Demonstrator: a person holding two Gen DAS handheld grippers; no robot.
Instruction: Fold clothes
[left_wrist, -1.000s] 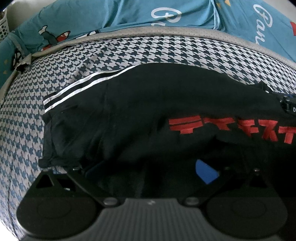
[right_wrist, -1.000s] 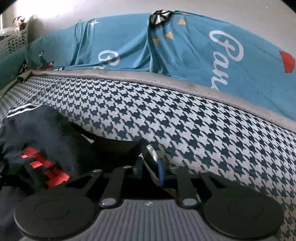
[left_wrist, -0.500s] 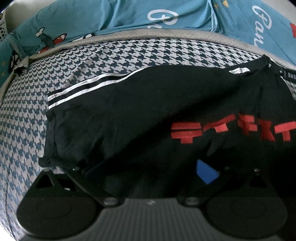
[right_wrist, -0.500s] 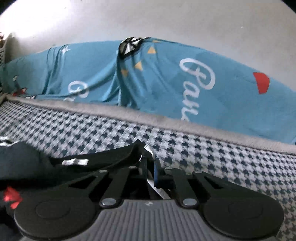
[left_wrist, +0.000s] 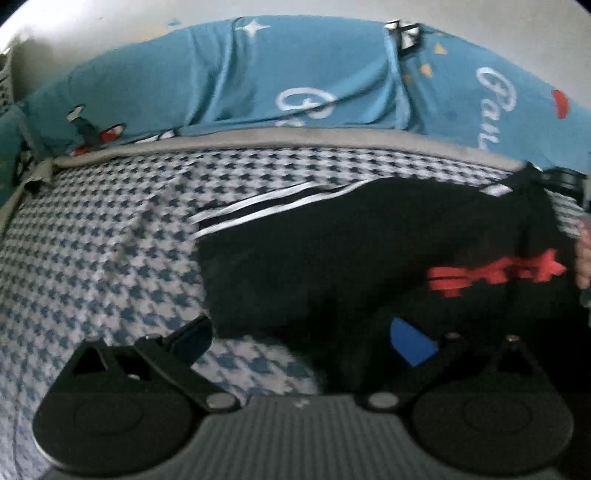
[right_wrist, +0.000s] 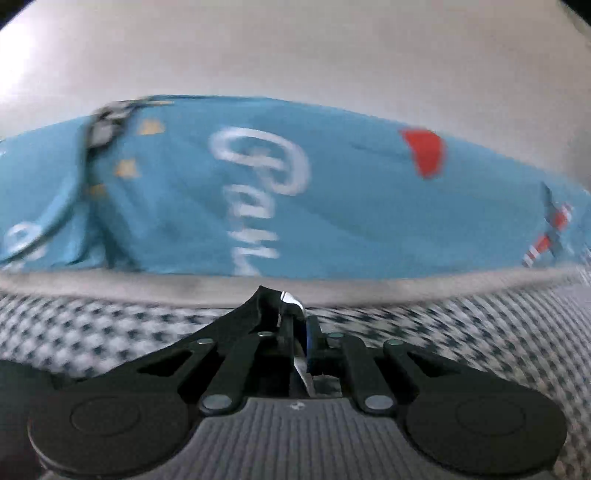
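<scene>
Where the houndstooth bed cover (left_wrist: 110, 236) spreads under both cameras, a black garment (left_wrist: 351, 258) lies from the centre toward 3 o'clock in the left wrist view, white stripes (left_wrist: 258, 210) along its 11 o'clock edge, red lettering (left_wrist: 495, 275) at 3 o'clock. Left gripper (left_wrist: 301, 338): jaws wide apart, the garment's near edge lying between them, the blue pad (left_wrist: 410, 341) against the fabric. Right gripper (right_wrist: 295, 332): jaws together, clamped on a black fold of the garment bearing a white tag (right_wrist: 291, 301). Blue printed sheet (right_wrist: 332, 206) at 12 o'clock, blurred.
</scene>
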